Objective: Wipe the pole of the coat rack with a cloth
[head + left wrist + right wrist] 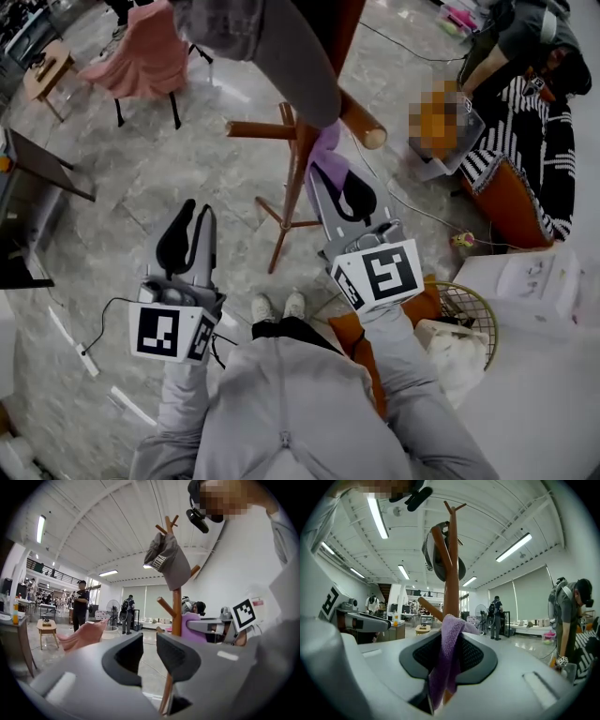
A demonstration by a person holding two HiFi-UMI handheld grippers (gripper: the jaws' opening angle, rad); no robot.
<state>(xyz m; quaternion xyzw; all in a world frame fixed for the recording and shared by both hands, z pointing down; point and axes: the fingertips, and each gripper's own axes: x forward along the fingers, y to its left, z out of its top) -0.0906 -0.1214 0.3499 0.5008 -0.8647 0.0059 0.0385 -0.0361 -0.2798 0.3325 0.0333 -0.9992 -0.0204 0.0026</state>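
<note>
The wooden coat rack pole (296, 178) stands on the marble floor in front of me, with a grey cap (281, 47) hung near its top. My right gripper (335, 176) is shut on a purple cloth (325, 152), and the cloth presses against the pole just below a side peg. In the right gripper view the cloth (446, 660) hangs between the jaws, with the pole (451, 573) right behind it. My left gripper (197, 212) hovers left of the pole, apart from it. Its jaws (150, 644) stand slightly open with nothing between them; the pole (176, 606) and cap (168, 562) show to its right.
A pink draped chair (141, 52) and a small wooden table (47, 75) stand at the back left. A seated person in striped clothing (544, 150) is at the right. A wire basket (469, 323) and a white tabletop (534, 281) lie near my right side. A cable (98, 328) runs on the floor.
</note>
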